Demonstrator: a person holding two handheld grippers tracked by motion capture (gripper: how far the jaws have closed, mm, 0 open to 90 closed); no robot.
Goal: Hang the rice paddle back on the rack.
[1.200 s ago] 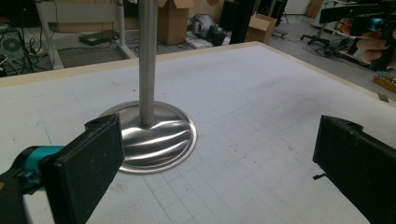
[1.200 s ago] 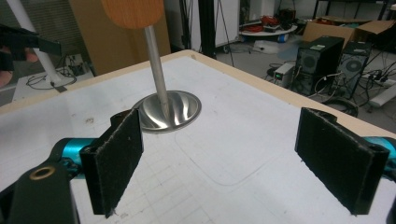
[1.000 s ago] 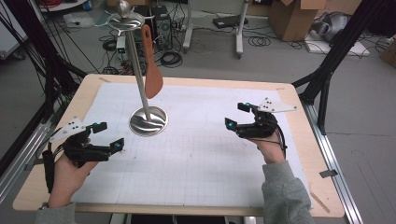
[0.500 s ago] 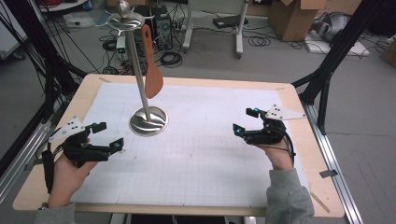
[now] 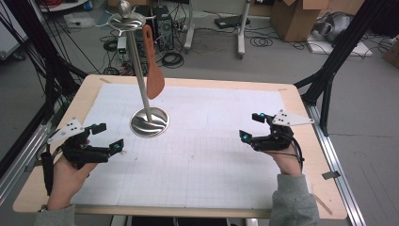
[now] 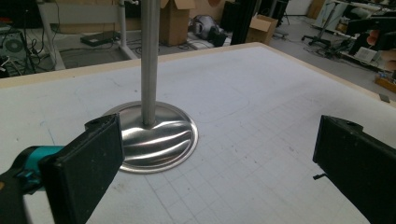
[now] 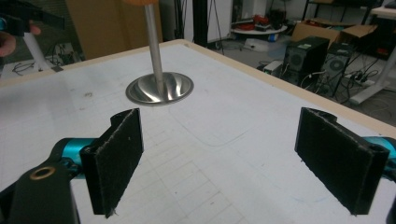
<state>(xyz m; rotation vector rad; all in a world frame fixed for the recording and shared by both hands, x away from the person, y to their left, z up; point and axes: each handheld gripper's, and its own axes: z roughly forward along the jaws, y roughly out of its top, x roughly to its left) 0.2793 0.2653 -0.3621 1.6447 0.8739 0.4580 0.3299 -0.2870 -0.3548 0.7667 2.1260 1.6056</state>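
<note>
Nearest the person's edge of the table [image 5: 197, 80], both hands hold their grippers low over the white gridded mat [image 5: 202, 160]. The left gripper [image 5: 107, 136] sits at the near left, jaws spread wide with nothing between them; the left gripper view confirms the gap, with bare mat between the two black pads. Its place is the same as in the earlier frames.

The right gripper [image 5: 249, 126] sits at the right side of the mat, jaws likewise wide apart and empty, as the right gripper view shows. This is where the change lies: over the last second it has shifted outward toward the right edge of the table and slightly nearer the person, so that it now stands farther from the stand than before. Its jaws point left across the mat toward the stand.

Farther out, left of centre, the metal stand [image 5: 149, 122] rests upright on the mat, its round base flat and its pole rising to a dish-shaped top. It lies ahead of the left gripper and well apart from the right one. Its position matches the earlier frames.

A brown spatula [image 5: 153, 70] hangs from the top of the stand, blade downward, beside the pole and clear of the base. Neither gripper touches it. It hangs as it did before.

Beyond the far edge lie cables and boxes [image 5: 294, 19] on the floor.
</note>
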